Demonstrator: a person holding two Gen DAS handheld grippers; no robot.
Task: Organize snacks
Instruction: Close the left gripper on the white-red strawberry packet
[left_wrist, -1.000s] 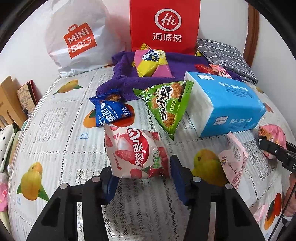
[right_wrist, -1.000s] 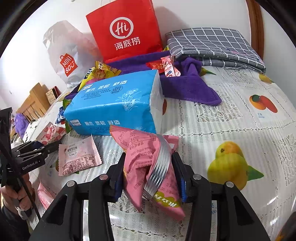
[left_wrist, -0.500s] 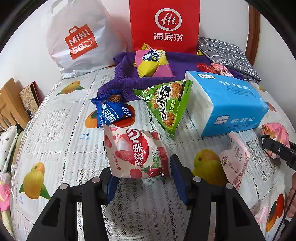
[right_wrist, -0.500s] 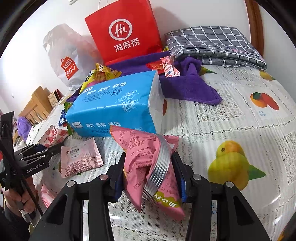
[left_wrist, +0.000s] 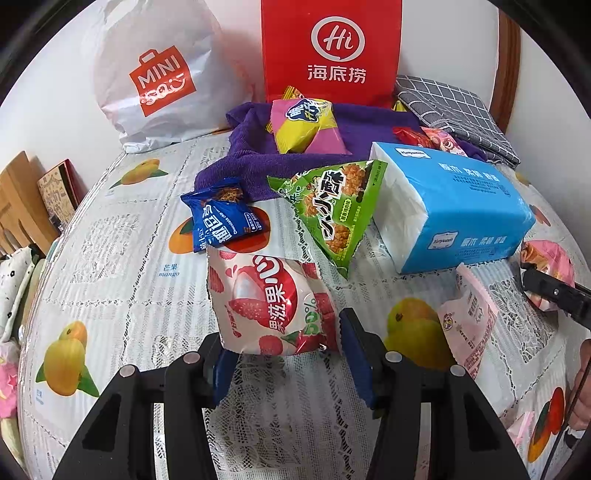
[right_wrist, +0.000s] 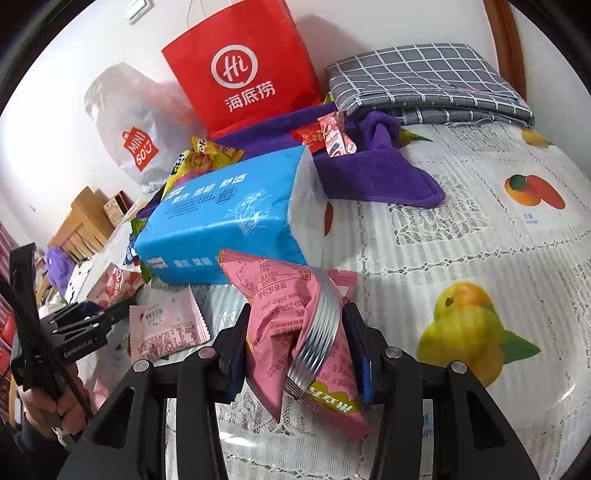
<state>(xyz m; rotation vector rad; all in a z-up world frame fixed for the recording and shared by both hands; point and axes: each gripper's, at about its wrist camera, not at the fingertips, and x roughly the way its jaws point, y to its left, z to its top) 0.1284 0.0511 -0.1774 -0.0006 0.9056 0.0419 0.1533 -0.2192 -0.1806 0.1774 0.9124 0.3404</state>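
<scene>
My left gripper (left_wrist: 284, 349) is shut on a white and red lychee snack bag (left_wrist: 267, 299), held above the fruit-print tablecloth (left_wrist: 110, 266). My right gripper (right_wrist: 299, 354) is shut on a crumpled pink snack packet (right_wrist: 295, 328); it also shows at the right edge of the left wrist view (left_wrist: 546, 262). A blue cookie packet (left_wrist: 221, 219), a green triangular snack bag (left_wrist: 332, 206) and a pale pink sachet (left_wrist: 469, 325) lie on the cloth. A yellow and pink bag (left_wrist: 306, 123) and small red and pink packets (right_wrist: 328, 136) lie on a purple towel (left_wrist: 369, 125).
A blue tissue pack (left_wrist: 450, 206) lies mid-table. A red Hi paper bag (left_wrist: 330, 51) and a white Miniso plastic bag (left_wrist: 159, 74) stand against the back wall. A folded grey checked cloth (right_wrist: 424, 85) lies at the back right. Wooden furniture (left_wrist: 18, 199) stands left of the table.
Both grippers keep their snack bags. The left wrist view has shifted slightly; the scene sits a little lower and closer. The right wrist view has tilted slightly.
</scene>
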